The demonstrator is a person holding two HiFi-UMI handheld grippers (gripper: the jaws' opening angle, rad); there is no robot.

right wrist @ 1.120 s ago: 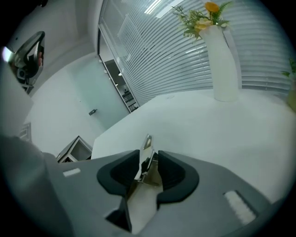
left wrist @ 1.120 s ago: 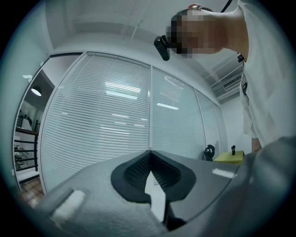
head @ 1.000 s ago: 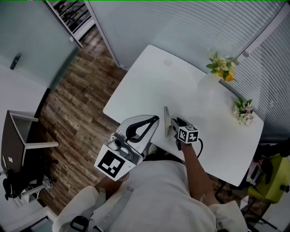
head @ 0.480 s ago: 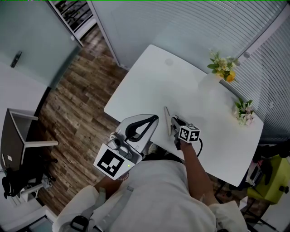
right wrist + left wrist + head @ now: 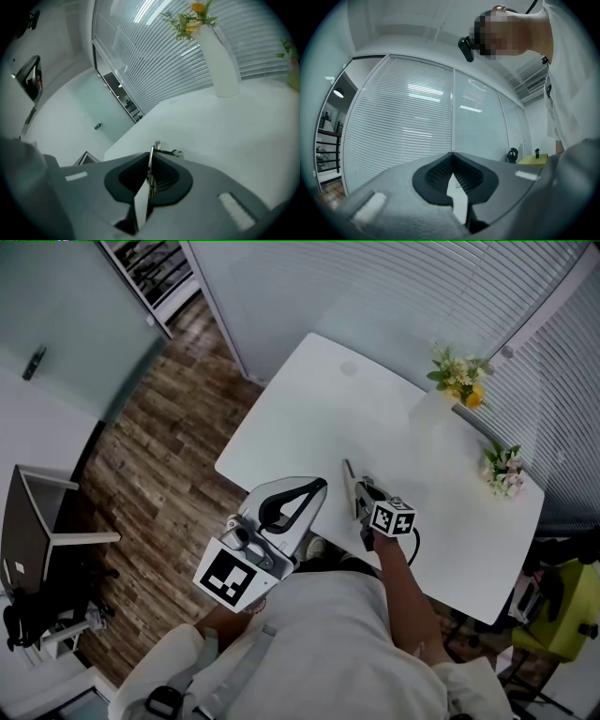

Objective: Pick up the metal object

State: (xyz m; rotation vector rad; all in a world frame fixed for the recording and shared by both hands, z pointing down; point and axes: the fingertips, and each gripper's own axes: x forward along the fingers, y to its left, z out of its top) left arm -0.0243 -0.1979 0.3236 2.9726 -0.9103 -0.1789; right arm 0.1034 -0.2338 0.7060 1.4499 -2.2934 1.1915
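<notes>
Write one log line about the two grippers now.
right gripper: jaws just been closing, clamped on metal object | left gripper: shut, empty

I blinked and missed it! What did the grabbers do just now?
The fingers of the right gripper have just been closing and now pinch the metal object. The object itself, the left gripper, shut and empty, and the flowers on the white table stayed put.
</notes>
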